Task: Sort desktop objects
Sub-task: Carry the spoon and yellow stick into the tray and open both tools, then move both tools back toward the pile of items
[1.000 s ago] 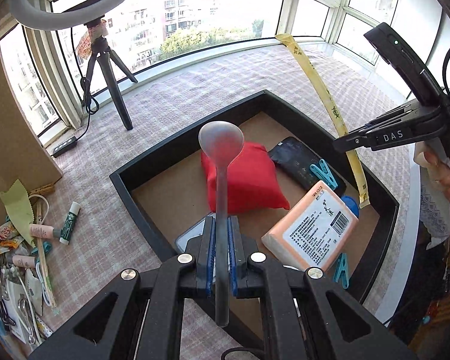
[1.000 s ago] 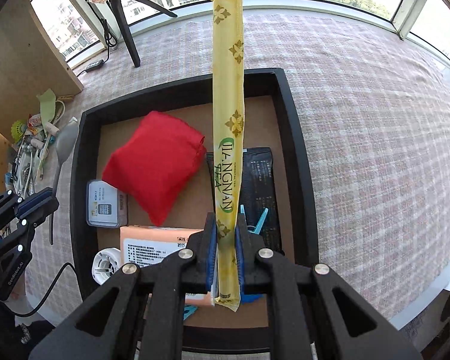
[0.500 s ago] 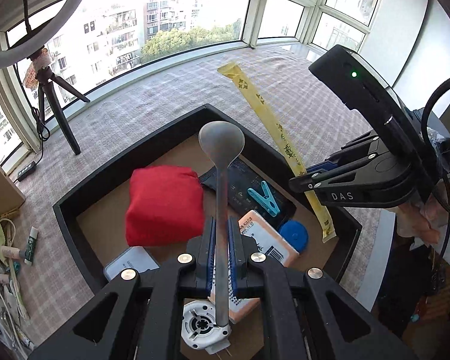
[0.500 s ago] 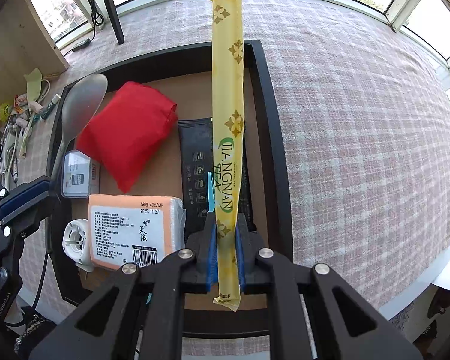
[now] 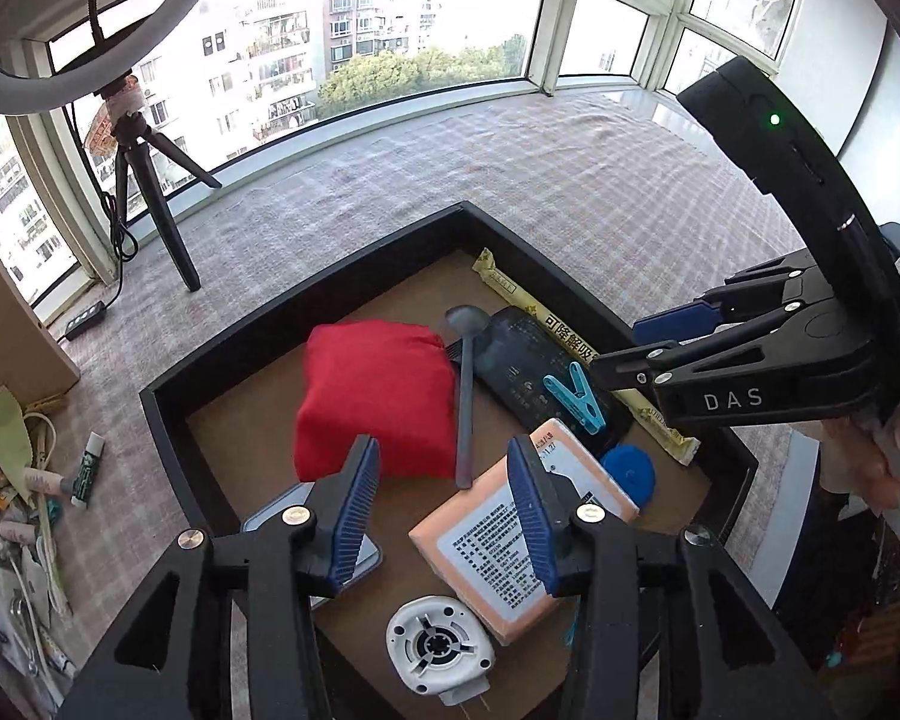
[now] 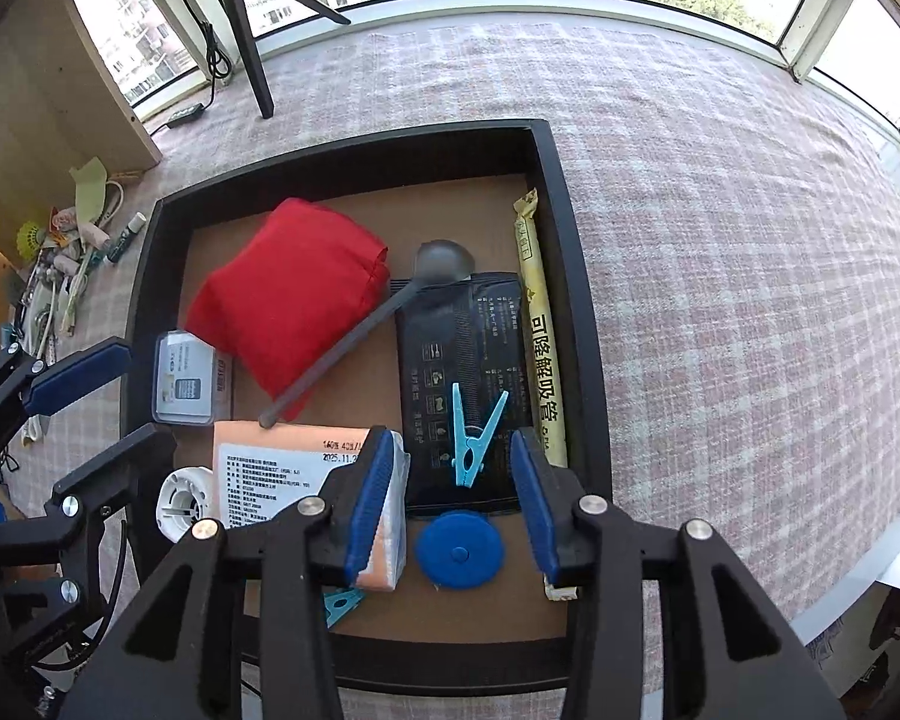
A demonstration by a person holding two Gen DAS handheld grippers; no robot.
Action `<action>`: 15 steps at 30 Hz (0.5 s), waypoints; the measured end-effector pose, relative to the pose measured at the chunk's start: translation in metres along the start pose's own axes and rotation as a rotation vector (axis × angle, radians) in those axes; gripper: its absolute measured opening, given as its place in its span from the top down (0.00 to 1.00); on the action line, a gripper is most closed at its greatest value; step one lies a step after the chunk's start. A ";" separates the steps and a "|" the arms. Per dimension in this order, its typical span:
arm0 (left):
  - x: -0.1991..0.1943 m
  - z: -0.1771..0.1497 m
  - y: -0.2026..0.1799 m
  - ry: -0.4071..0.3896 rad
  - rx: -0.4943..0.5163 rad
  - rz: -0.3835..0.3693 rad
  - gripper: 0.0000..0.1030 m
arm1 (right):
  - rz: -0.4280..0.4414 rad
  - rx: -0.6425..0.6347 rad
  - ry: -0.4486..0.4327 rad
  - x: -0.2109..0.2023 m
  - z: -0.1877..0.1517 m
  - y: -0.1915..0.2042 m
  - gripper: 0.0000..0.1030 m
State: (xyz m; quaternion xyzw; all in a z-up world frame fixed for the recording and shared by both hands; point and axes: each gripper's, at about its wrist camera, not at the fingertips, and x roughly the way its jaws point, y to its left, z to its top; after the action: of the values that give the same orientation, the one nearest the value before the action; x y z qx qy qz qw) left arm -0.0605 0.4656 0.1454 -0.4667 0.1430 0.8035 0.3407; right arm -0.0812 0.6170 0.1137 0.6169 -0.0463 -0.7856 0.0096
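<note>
a: where are the spoon [image 6: 354, 336] and yellow packet [image 6: 540, 330]?
b: both in the black tray [image 6: 561, 228]; spoon apparently leaning on the red pouch [image 6: 294, 306], packet along the tray's right wall.
a: fingers?
b: left gripper [image 5: 444, 507] and right gripper [image 6: 447, 501] opening, nothing between.

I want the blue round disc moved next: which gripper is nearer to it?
Right. The right gripper hovers directly over the blue disc, jaws opening and empty; the left gripper sits off to the disc's side, above the orange pack.

Spoon [image 6: 354, 336] across red pouch [image 6: 288, 306]
</note>
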 end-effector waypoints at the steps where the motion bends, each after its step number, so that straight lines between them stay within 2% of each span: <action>1: -0.002 -0.002 0.007 0.000 -0.013 0.007 0.60 | 0.002 -0.007 -0.006 0.000 0.002 0.004 0.61; 8: -0.026 -0.025 0.058 -0.006 -0.086 0.094 0.60 | 0.044 -0.046 -0.056 -0.002 0.011 0.049 0.61; 15: -0.053 -0.068 0.122 -0.004 -0.145 0.189 0.60 | 0.112 -0.076 -0.110 -0.010 0.014 0.109 0.61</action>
State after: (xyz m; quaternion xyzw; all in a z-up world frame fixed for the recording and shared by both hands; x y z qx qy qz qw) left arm -0.0811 0.3179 0.1437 -0.4729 0.1272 0.8413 0.2289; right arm -0.0967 0.5097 0.1358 0.5684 -0.0515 -0.8178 0.0743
